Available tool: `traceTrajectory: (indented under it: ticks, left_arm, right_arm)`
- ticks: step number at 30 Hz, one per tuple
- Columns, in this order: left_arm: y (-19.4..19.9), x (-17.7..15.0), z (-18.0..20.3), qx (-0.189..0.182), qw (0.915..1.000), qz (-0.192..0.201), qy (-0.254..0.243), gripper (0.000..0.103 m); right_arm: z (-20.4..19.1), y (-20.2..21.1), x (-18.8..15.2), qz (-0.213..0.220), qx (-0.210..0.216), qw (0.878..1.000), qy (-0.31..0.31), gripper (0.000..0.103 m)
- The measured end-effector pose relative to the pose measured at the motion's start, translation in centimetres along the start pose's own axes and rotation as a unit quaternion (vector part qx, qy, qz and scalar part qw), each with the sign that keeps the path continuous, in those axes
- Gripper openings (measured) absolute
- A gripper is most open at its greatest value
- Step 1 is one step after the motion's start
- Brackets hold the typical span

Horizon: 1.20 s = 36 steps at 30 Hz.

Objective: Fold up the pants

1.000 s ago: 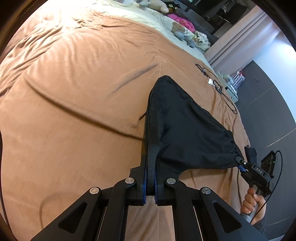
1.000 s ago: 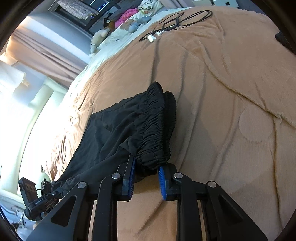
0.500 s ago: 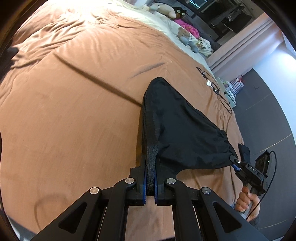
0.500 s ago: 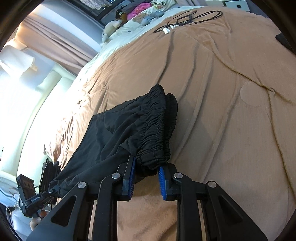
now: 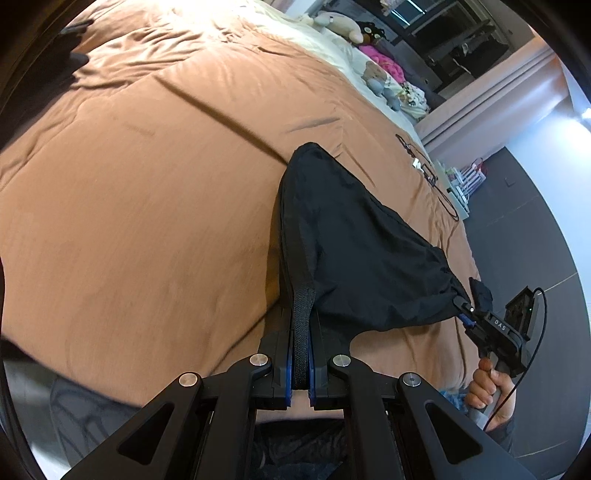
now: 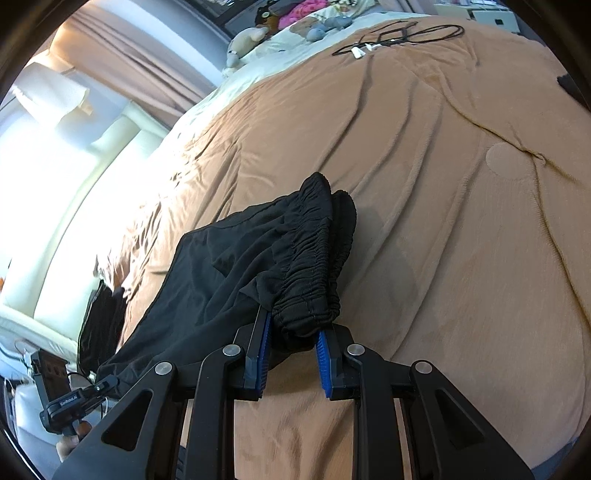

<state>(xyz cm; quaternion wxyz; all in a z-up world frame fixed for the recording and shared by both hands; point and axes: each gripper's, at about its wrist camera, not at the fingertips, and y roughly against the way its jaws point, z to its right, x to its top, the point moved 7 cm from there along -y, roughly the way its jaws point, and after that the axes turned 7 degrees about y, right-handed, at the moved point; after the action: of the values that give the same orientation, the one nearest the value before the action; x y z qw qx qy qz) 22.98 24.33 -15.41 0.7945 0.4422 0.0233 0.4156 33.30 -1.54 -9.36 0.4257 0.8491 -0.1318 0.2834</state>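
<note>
Black pants (image 5: 354, 251) hung stretched over the brown bed (image 5: 147, 206) at frame centre, left claw (image 5: 300, 373) clenched on a hem, right claw (image 6: 291, 354) grasping the bunched waistband; next, probably, laying them flat.

My right gripper (image 6: 291, 354) filled the bottom of the view, its blue pads clamped on the gathered waistband of the black pants (image 6: 236, 273). The cloth stretched toward eight o'clock, where my left gripper (image 6: 105, 384) pinched its far end. A brown blanket (image 6: 443, 240) lay beneath. Black cables (image 6: 399, 35) rested at one o'clock, stuffed toys (image 6: 247, 38) near twelve.
</note>
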Motion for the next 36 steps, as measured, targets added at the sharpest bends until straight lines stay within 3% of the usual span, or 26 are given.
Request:
traceTrajectory:
  ticks: [15,16,17,20,21,28,36]
  left_arm:
    - [-2.3,-3.2,-2.4,-0.02,0.9984,-0.042,0.033,0.008]
    - [-2.3,-3.2,-2.5,-0.018,0.9985,-0.042,0.031,0.01]
    - [-2.2,-3.2,-2.5,-0.016,0.9986,-0.042,0.029,0.02]
    - [-1.6,-3.0,-2.8,-0.023,0.999,-0.03,0.025,0.058]
    - [-1.3,-2.7,-2.7,-0.025,0.9992,-0.023,0.022,0.066]
    - [-1.6,-1.4,-2.8,-0.038,0.9989,-0.014,0.024,0.07]
    - [-2.9,-1.0,-3.3,-0.015,0.9995,-0.019,0.022,0.07]
  right_arm:
    - [-0.1,-0.9,-1.5,-0.014,-0.041,0.999,0.026,0.019]
    - [-0.1,-0.9,-1.5,-0.015,-0.043,0.999,0.027,0.022]
    - [0.0,-0.8,-1.7,-0.014,-0.043,0.999,0.025,0.023]
    - [0.2,0.1,-2.0,-0.004,-0.061,0.998,0.025,0.04]
    - [0.3,0.6,-2.1,0.001,-0.066,0.997,0.028,0.046]
    - [-1.6,4.2,-2.0,0.051,-0.09,0.994,0.044,0.049]
    - [-6.3,3.1,-2.9,0.042,-0.075,0.992,0.09,0.049]
